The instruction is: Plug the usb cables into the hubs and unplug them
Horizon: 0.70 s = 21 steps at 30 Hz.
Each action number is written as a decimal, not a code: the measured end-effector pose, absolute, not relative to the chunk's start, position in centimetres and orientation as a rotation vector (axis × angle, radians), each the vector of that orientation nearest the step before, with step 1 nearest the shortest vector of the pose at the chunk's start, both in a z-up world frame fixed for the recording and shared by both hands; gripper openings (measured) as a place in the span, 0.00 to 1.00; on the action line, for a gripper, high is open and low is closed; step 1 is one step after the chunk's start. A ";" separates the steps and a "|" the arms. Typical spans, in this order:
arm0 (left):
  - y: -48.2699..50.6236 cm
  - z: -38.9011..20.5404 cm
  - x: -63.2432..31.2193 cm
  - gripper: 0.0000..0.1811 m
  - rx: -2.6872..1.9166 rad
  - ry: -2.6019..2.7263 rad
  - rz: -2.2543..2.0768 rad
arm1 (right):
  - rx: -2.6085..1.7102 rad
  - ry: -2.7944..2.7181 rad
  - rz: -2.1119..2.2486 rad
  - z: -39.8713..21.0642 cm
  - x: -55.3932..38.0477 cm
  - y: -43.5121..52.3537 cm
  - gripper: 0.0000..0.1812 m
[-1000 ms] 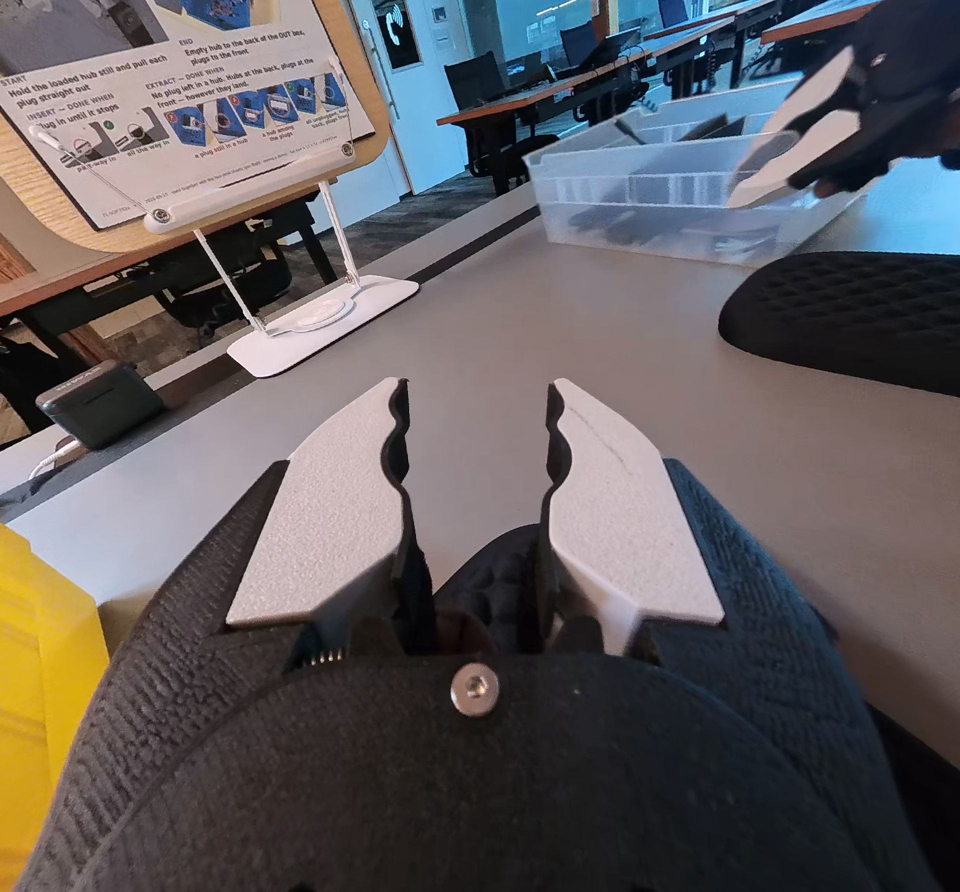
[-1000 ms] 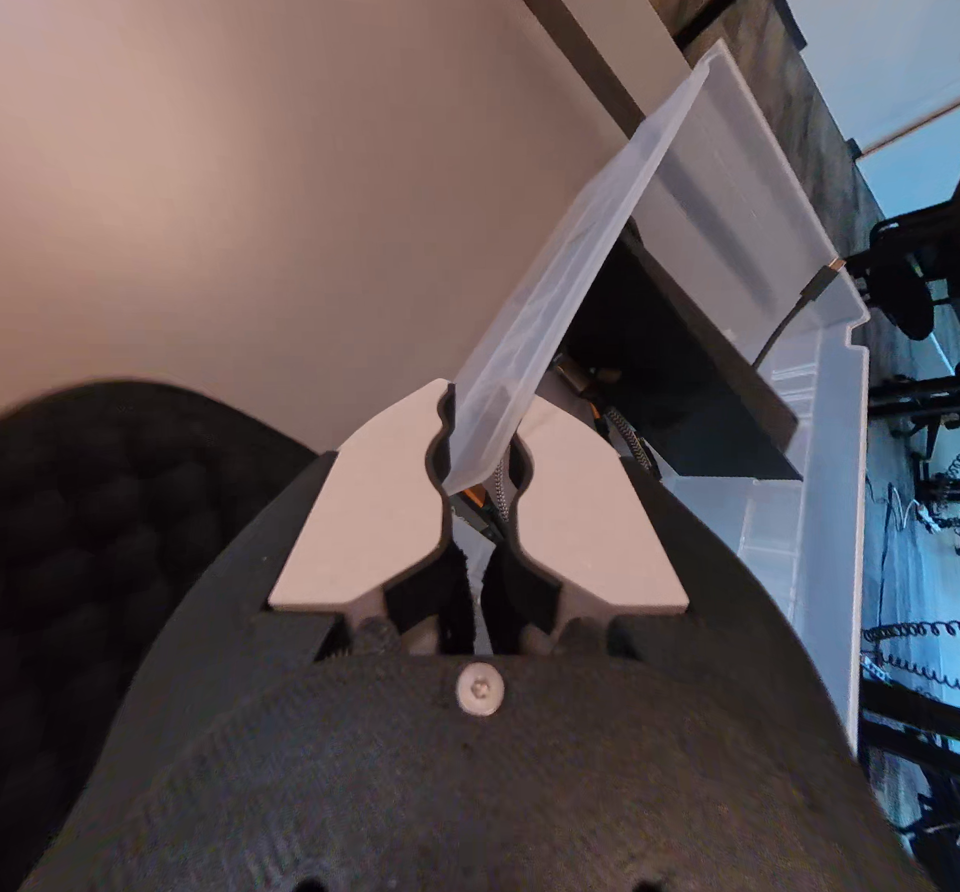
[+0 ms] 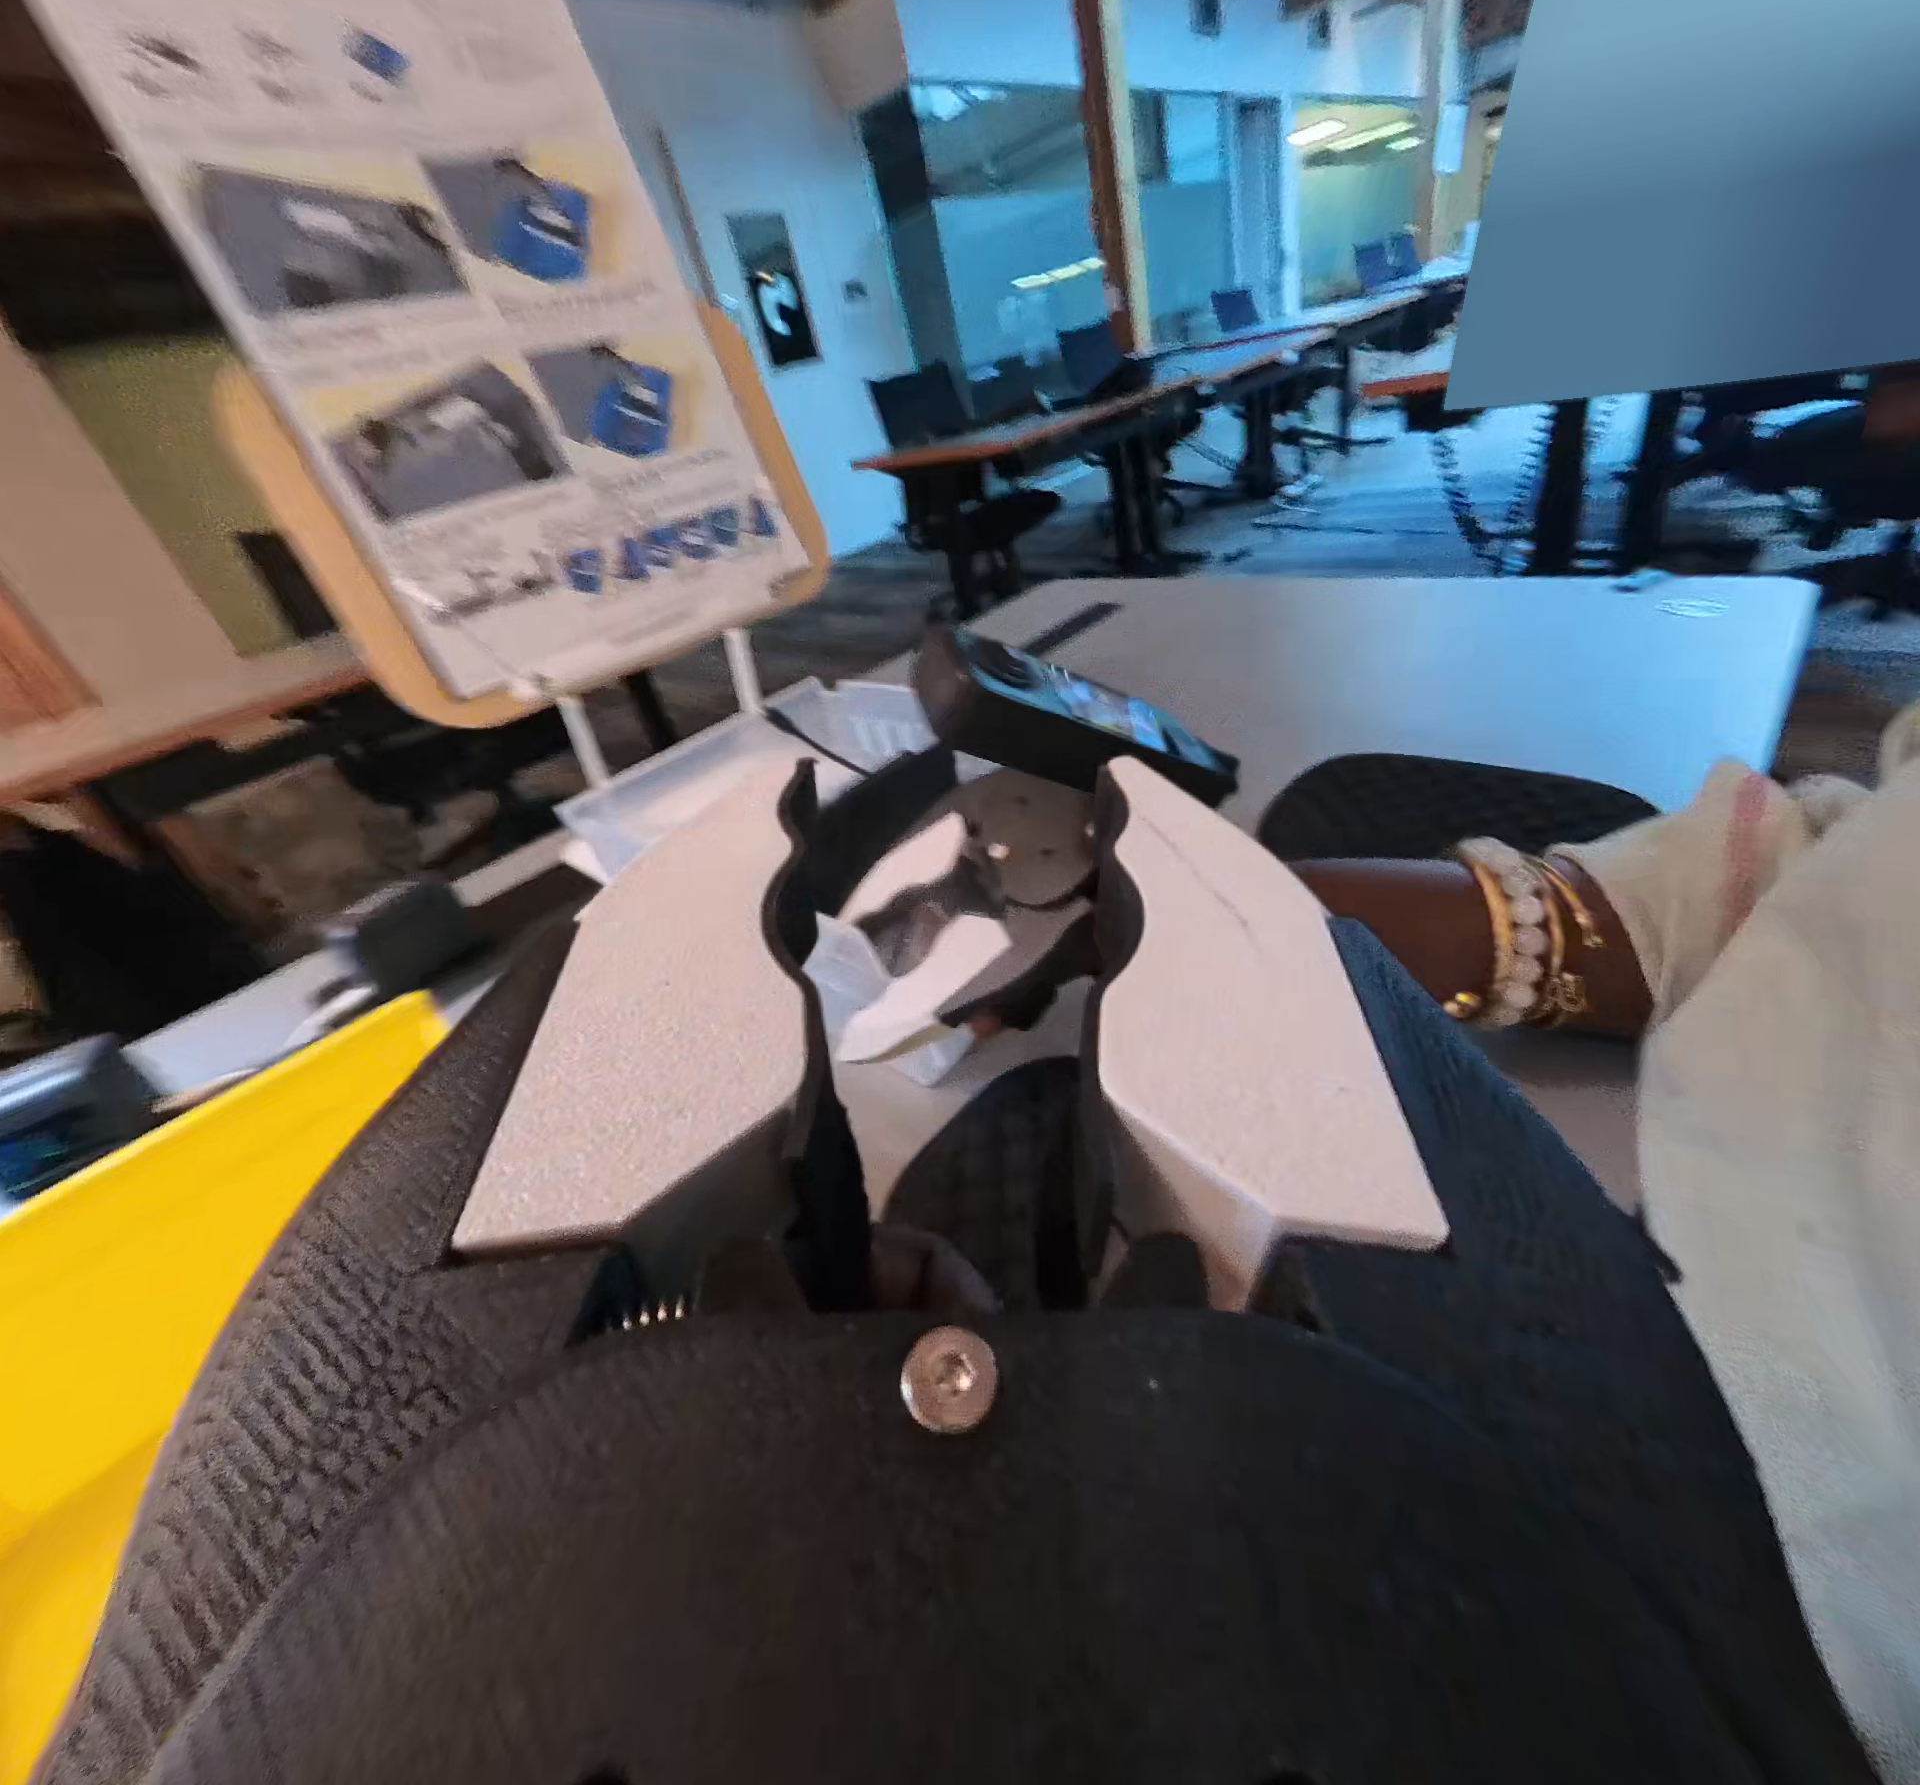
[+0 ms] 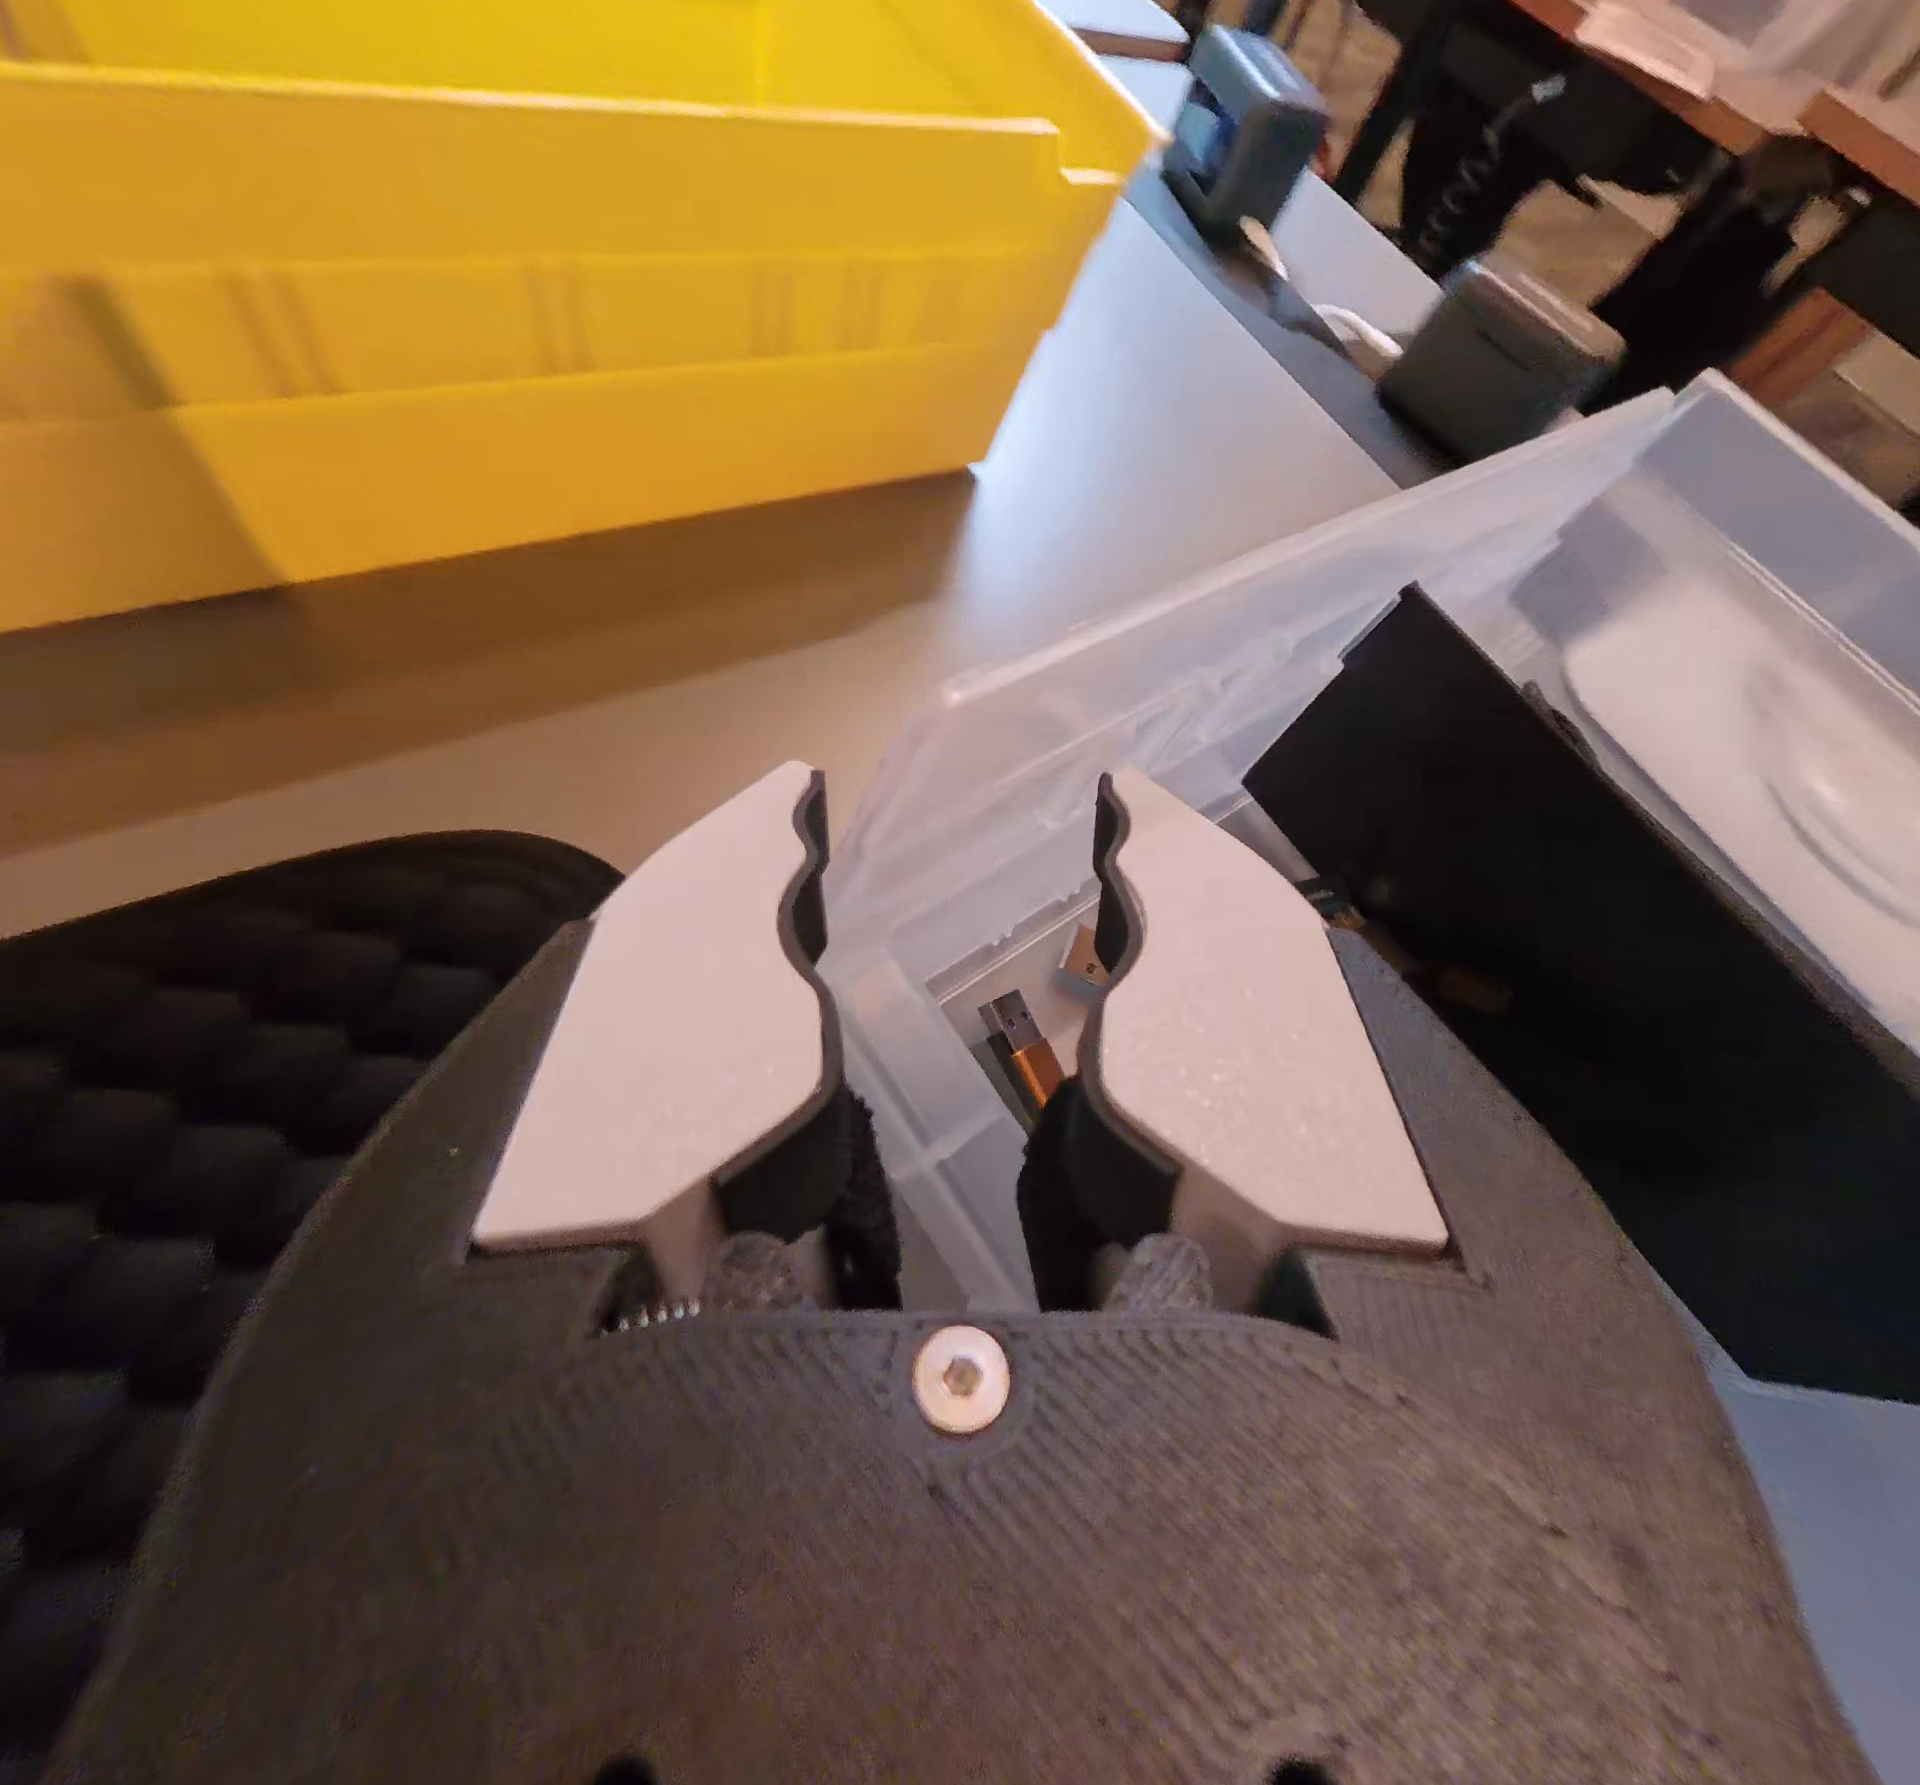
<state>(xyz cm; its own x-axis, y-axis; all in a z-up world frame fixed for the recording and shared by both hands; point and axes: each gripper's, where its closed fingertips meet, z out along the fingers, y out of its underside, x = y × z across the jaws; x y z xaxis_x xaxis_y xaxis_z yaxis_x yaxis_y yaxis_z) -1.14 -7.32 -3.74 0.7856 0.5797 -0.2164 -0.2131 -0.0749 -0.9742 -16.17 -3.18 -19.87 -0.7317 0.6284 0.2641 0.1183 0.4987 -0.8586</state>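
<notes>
Jaws of right gripper (image 4: 961, 862) now apart, clear bin (image 4: 1455, 530) released.

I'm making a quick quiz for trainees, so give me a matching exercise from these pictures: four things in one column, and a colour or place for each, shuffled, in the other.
Things:
1. bin
2. box
3. plug
4. mat

Descriptions:
A. clear plastic, on the table right of the bin
B. black and bumpy, under the right tool
C. yellow, at the far left of the table
D. orange and metal, lying inside the box

Pairs: 1-C, 2-A, 3-D, 4-B
</notes>
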 end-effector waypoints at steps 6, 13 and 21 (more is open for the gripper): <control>-24.9 -5.1 -6.4 0.29 -1.380 -0.936 1.280 | -0.391 -2.058 1.359 -17.3 -14.3 -5.2 0.31; -34.5 -15.1 -10.5 0.41 -1.290 -1.377 1.225 | -0.337 -2.015 1.337 -16.5 -12.8 -6.1 0.39; -31.4 -15.8 -8.1 0.17 -1.525 -1.431 0.961 | -0.217 -1.899 1.565 -14.2 -9.7 -7.7 0.35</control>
